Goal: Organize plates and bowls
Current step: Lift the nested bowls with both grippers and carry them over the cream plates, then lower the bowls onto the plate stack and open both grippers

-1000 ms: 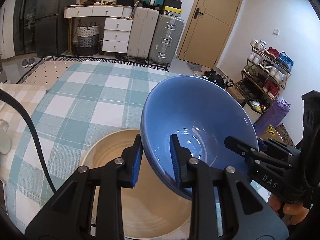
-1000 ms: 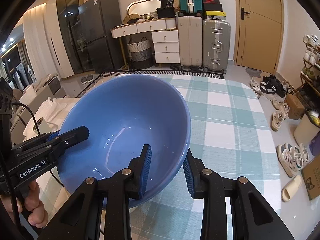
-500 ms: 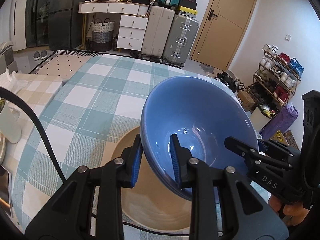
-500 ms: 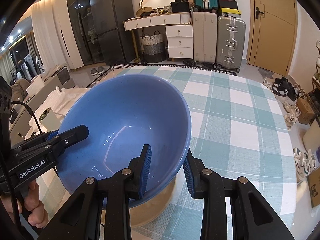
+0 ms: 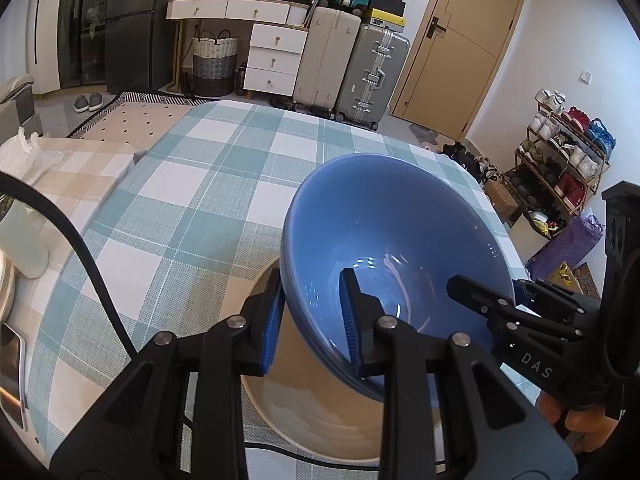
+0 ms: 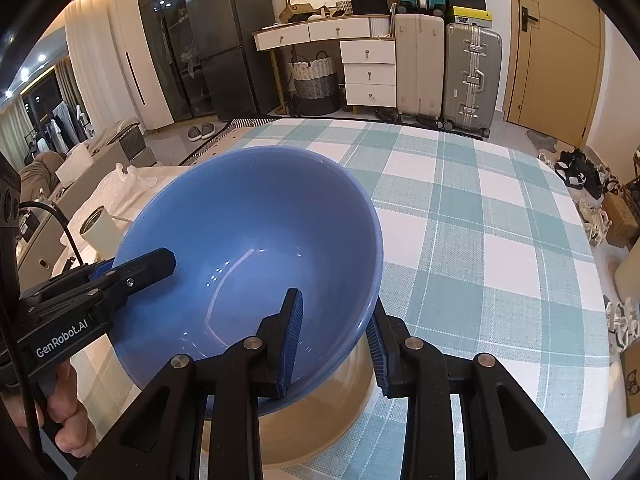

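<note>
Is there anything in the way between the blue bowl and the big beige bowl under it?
No, nothing visible. The blue bowl, held at its rim by the left gripper and right gripper, hangs right above the beige bowl, whose visible inside looks empty.

Left tongs (image 5: 310,322) and right tongs (image 5: 476,288) clamp the blue bowl (image 5: 392,216) above the beige bowl (image 5: 312,408).
</note>
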Tool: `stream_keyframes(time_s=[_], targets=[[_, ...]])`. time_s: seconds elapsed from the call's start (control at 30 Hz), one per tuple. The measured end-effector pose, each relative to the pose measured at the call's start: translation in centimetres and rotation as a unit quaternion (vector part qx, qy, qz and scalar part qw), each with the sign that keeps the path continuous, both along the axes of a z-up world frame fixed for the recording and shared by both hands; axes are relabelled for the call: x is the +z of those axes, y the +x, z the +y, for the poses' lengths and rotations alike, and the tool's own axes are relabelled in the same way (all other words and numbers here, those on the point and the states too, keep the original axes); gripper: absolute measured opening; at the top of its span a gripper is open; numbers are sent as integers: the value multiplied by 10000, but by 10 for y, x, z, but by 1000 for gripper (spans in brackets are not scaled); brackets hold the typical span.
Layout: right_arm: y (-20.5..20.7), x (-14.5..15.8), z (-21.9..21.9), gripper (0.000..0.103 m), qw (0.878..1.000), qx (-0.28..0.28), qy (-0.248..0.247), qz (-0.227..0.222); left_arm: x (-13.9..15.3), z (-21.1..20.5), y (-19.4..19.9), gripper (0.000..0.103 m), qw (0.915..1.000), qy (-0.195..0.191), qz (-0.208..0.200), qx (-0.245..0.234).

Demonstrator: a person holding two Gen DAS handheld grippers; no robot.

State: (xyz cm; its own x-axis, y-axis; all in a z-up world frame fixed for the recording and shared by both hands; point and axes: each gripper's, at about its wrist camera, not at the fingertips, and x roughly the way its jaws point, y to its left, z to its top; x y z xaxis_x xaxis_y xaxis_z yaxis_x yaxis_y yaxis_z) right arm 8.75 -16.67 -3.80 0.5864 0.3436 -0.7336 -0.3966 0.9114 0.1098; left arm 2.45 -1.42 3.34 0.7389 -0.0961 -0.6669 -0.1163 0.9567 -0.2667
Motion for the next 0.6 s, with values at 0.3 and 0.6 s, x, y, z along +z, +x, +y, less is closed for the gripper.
stream_keyframes(time_s=[0.3, 0.6], targets=[[1, -1, 2, 33, 10000, 27, -6, 4, -1, -3, 4, 30, 9999, 57, 1, -96], [0, 1, 0, 52, 10000, 14, -15, -92, 4, -2, 7, 48, 9999, 77, -14, -153]])
